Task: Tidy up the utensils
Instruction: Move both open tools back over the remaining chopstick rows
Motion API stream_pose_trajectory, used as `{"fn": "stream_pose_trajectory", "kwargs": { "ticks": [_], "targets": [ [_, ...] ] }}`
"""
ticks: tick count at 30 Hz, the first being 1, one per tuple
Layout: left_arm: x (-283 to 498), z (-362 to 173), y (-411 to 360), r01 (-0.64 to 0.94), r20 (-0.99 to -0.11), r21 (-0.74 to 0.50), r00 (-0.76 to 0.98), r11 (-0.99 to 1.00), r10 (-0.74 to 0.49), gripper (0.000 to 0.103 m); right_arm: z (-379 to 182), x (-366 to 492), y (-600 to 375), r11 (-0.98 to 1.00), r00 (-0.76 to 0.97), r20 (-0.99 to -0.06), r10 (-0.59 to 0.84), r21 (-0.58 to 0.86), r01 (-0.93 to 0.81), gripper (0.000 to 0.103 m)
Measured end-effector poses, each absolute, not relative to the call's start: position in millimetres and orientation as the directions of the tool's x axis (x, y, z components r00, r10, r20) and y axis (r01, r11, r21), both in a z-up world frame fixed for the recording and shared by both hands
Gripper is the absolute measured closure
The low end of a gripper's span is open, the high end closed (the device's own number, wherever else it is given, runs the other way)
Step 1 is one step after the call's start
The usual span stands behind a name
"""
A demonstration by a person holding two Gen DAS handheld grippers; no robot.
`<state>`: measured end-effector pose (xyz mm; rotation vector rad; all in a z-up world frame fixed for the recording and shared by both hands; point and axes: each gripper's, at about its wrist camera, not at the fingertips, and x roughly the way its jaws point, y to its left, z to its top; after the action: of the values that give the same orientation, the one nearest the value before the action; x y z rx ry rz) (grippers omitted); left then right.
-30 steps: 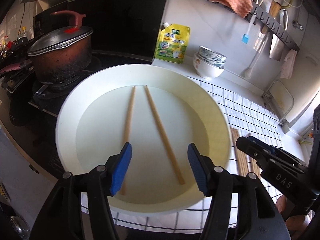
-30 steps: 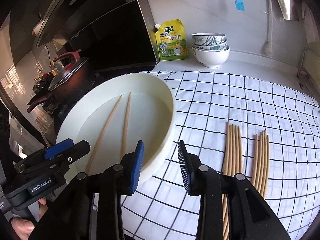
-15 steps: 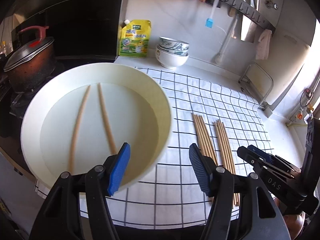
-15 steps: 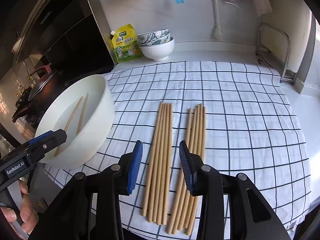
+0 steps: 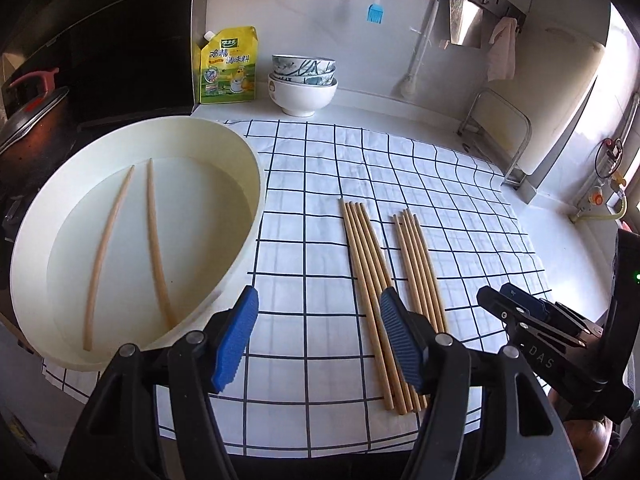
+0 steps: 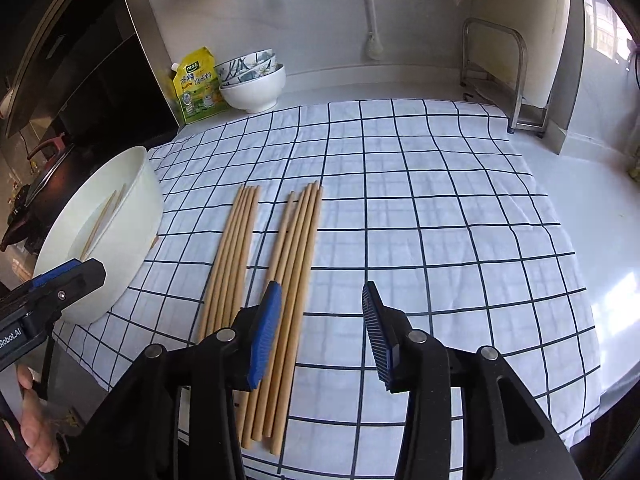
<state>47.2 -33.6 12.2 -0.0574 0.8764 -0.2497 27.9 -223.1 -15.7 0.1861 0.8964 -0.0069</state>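
Left gripper (image 5: 316,340) and right gripper (image 6: 320,332) hover empty, jaws just opening wider; two chopstick bundles (image 6: 264,256) lie on the checked cloth (image 6: 440,220), basin (image 5: 248,184) at nine o'clock.

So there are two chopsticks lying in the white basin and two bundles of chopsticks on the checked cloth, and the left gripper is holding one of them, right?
Not quite. The left gripper holds nothing: its jaws stand open and empty over the checked cloth, as the left wrist view shows. The rest holds: two chopsticks lie in the white basin, and two bundles of chopsticks lie on the cloth.
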Motion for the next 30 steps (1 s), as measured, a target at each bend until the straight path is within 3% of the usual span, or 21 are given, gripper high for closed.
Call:
{"fn": "stream_pose_trajectory", "kwargs": {
  "ticks": [30],
  "targets": [
    [66.4,-35.4,-70.9,0.167,-0.823,-0.081,0.544,0.983,-0.16,0.037,-56.2,50.9,-211.8,0.997,0.549,-0.833,0.058,0.075,0.008,0.062]
  ]
}}
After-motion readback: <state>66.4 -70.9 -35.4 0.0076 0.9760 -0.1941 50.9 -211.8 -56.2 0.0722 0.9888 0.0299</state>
